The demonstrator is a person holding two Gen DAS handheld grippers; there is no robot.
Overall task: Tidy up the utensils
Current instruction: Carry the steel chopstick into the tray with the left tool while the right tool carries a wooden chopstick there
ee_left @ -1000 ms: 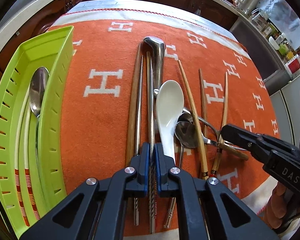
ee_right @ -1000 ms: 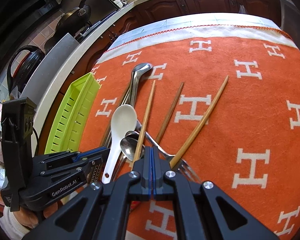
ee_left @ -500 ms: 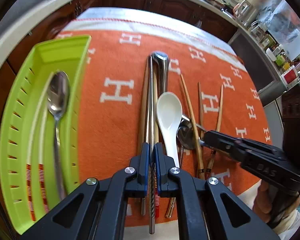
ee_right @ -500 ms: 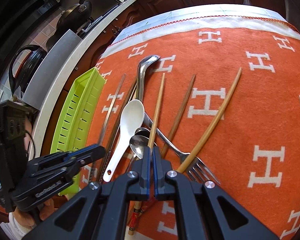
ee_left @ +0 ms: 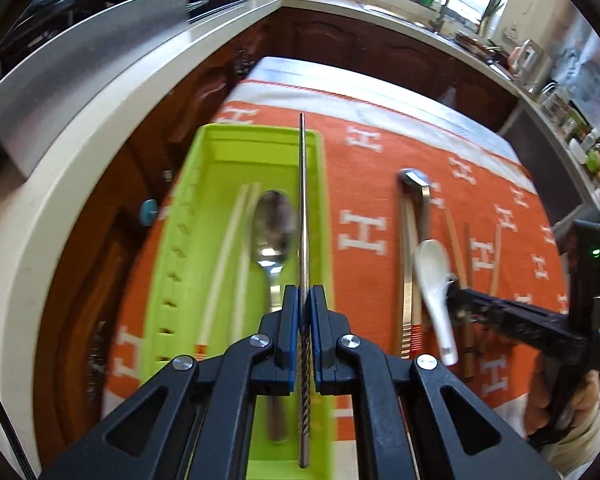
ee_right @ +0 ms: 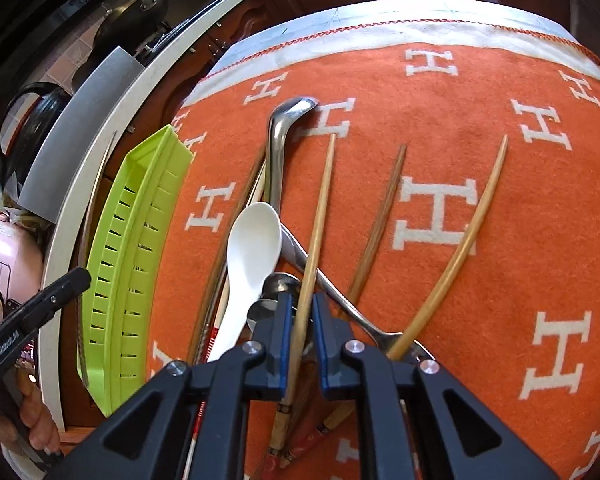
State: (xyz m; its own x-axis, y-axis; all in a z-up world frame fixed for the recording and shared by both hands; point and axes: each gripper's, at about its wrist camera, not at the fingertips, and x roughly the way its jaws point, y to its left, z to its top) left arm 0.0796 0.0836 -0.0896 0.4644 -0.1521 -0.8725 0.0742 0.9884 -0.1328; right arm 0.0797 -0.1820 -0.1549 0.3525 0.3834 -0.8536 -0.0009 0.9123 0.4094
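My left gripper (ee_left: 305,292) is shut on a thin metal chopstick (ee_left: 303,200) and holds it lengthwise above the green tray (ee_left: 260,140). In the tray lie a steel spoon (ee_left: 274,224) and a pair of pale chopsticks (ee_left: 228,256). My right gripper (ee_right: 302,300) hangs low over the utensil pile on the orange cloth (ee_right: 460,100). Its jaws stand slightly apart around a light wooden chopstick (ee_right: 320,216), which lies between them without being pressed. A white ceramic spoon (ee_right: 256,240) lies just left of that chopstick.
A steel ladle handle (ee_right: 278,148), a fork (ee_right: 340,300), small steel spoons and two more wooden chopsticks (ee_right: 384,208) (ee_right: 472,224) lie crossed on the cloth. The tray sits at the cloth's left edge beside a curved counter (ee_left: 80,152). A hand holds each gripper.
My left gripper lifted the metal chopstick off the pile and carried it left over the green tray. My right gripper came down onto the pile and its jaws parted around the wooden chopstick.
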